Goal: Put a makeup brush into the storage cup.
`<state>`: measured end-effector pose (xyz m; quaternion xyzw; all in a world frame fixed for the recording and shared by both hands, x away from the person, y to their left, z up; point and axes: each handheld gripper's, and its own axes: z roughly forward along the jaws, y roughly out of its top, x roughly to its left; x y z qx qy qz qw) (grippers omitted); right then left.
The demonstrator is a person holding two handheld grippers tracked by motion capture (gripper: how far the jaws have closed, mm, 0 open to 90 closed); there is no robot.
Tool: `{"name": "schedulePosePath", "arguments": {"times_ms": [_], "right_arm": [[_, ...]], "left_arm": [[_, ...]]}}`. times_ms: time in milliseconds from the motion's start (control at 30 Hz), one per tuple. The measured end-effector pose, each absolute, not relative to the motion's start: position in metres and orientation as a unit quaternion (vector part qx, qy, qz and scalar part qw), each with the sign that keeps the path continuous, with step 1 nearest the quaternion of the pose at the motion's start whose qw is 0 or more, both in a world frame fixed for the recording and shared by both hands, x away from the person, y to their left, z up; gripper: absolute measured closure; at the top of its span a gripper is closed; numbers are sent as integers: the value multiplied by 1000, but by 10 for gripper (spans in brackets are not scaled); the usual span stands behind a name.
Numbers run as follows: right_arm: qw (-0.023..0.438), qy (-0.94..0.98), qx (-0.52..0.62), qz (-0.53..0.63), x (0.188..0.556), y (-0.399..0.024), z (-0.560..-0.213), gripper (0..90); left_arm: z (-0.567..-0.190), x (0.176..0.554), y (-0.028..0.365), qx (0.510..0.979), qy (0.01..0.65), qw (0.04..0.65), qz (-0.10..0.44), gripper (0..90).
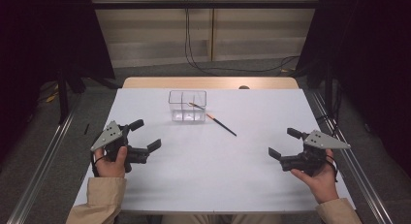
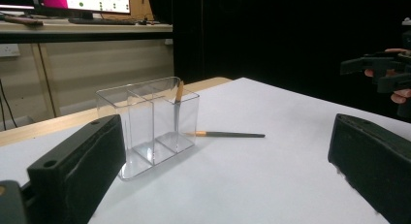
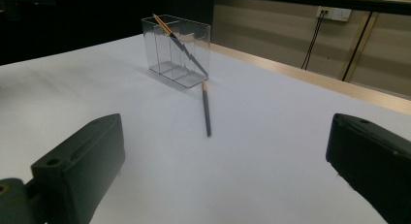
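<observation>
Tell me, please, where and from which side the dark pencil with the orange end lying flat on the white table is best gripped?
Probably mid-shaft on the dark pencil, coming straight down, jaws across its length. It lies flat on the white table, closer to the right gripper.

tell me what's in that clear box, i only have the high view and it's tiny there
observer: one pencil stands leaning inside the clear box, its orange end above the rim.
operator: which compartment
observer: the end one, on the side nearest the loose pencil.
operator: does the loose one touch the box
observer: its orange end lies close by the box's bottom corner; contact is unclear.
</observation>
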<state>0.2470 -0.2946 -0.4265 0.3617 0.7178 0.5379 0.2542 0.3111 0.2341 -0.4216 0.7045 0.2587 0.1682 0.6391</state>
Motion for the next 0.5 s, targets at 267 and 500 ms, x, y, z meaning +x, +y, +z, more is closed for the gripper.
{"name": "schedulePosePath", "arguments": {"times_ms": [267, 500], "right_arm": [[252, 720, 357, 538, 258, -287, -425, 0], [250, 715, 359, 546, 266, -282, -424, 0]], "left_arm": [[-425, 309, 235, 703, 256, 643, 163, 0], [-426, 310, 237, 702, 261, 643, 161, 0]]}}
